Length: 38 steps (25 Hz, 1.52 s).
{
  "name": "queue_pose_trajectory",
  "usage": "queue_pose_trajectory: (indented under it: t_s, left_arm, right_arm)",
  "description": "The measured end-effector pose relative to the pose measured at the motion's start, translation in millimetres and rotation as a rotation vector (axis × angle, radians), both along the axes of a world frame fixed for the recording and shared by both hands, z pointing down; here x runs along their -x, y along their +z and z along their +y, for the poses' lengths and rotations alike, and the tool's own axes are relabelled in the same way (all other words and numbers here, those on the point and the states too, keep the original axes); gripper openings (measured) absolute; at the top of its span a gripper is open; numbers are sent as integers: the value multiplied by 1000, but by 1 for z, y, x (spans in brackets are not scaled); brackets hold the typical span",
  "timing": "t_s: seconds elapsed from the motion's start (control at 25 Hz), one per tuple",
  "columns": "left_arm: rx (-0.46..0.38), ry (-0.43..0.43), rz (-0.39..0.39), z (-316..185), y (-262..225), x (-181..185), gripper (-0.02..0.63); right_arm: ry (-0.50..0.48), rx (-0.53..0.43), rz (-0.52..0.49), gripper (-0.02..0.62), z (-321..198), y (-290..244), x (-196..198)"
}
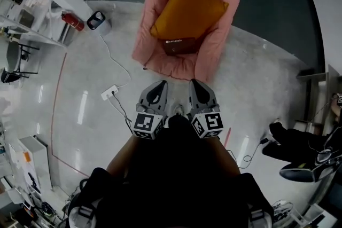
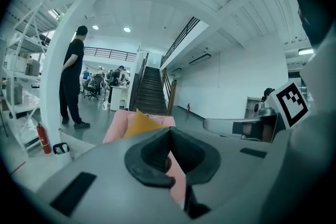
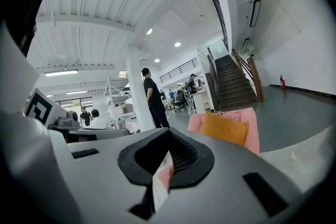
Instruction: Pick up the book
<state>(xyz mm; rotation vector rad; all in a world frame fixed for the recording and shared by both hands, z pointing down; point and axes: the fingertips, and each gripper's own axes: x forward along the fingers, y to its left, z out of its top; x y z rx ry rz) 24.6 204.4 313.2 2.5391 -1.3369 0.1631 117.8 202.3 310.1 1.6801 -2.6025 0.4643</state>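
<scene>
A dark brown book [image 1: 180, 45] lies on the seat of a pink armchair [image 1: 214, 56], in front of an orange cushion [image 1: 188, 8]. My left gripper [image 1: 158, 85] and right gripper [image 1: 196, 85] are held side by side above the floor, short of the armchair's front edge and pointing at it. Both are shut with nothing in them. In the left gripper view the left gripper [image 2: 169, 134] looks at the armchair [image 2: 116, 127] and cushion [image 2: 139, 124] ahead. In the right gripper view the right gripper [image 3: 168, 134] faces the armchair [image 3: 251, 118] and cushion [image 3: 224, 128]. The book is hidden in both gripper views.
A power strip [image 1: 109, 92] with a white cable lies on the floor to the left. A fire extinguisher [image 1: 72, 21] and shelving [image 1: 21, 18] stand at the far left. A person [image 2: 71, 84] stands beyond the armchair. Another person's legs [image 1: 291, 141] are at the right.
</scene>
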Motion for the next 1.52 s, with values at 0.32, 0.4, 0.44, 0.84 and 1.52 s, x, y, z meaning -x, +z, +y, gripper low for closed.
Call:
queue_pose_trajectory:
  t_s: [0.32,0.4,0.44,0.84,1.52]
  left_arm:
    - [3,-44,-11,-17,-2,-7,0]
    - [1,-47,-3,-22,-4,-6,0]
    - [-3,-49,-1,-24,-6,-5,0]
    - [-14,-2,10,-72,1,13,0]
    - [3,86,48,-169,5,51,0]
  right_arm:
    - [-33,18,-10,3,-20,2,-10]
    - [-34,23,-9,3,-25,3,-10]
    - [-34,25,-7,3,-28,4,-10]
    - [15,27,11,3,-62,10,4]
    - [110,49,42,3,-149,17,39]
